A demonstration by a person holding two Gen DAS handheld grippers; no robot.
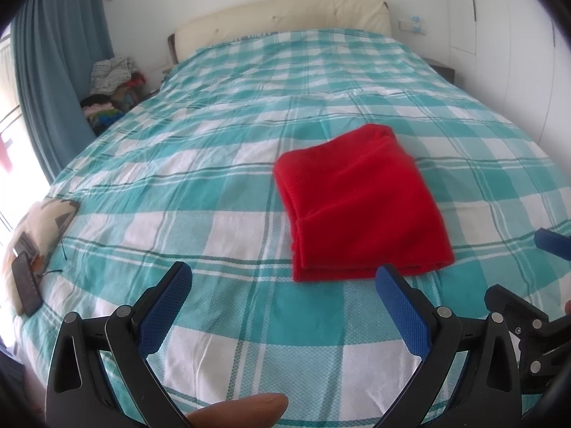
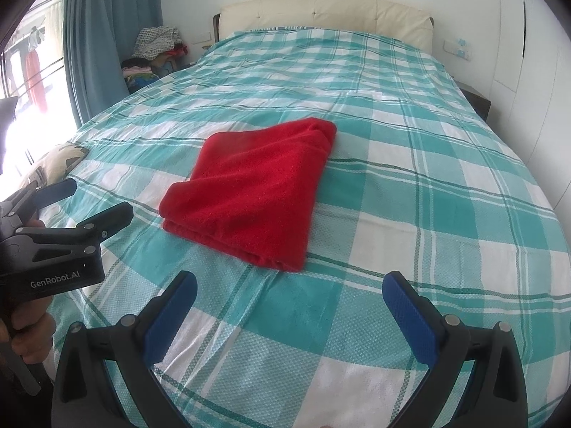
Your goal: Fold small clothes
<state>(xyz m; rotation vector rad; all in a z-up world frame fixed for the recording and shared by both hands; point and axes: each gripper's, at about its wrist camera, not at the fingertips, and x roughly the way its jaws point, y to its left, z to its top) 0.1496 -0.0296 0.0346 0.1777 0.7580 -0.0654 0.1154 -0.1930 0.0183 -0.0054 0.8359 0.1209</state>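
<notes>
Red garment (image 1: 360, 203) lies folded on the checked bed (image 1: 221, 164); we hold left claw (image 1: 282, 299) and right claw (image 2: 291, 306) both spread apart, empty, short of it.

Ahead of both spread-jawed grippers, the checked bedspread (image 1: 221, 192) lies flat and bare up to the folded red cloth (image 1: 360, 199), the only thing in the path. Far left of the left gripper (image 1: 282, 285), a cushion (image 1: 43, 221) and dark phone (image 1: 25, 283) crowd the bed's edge.
</notes>
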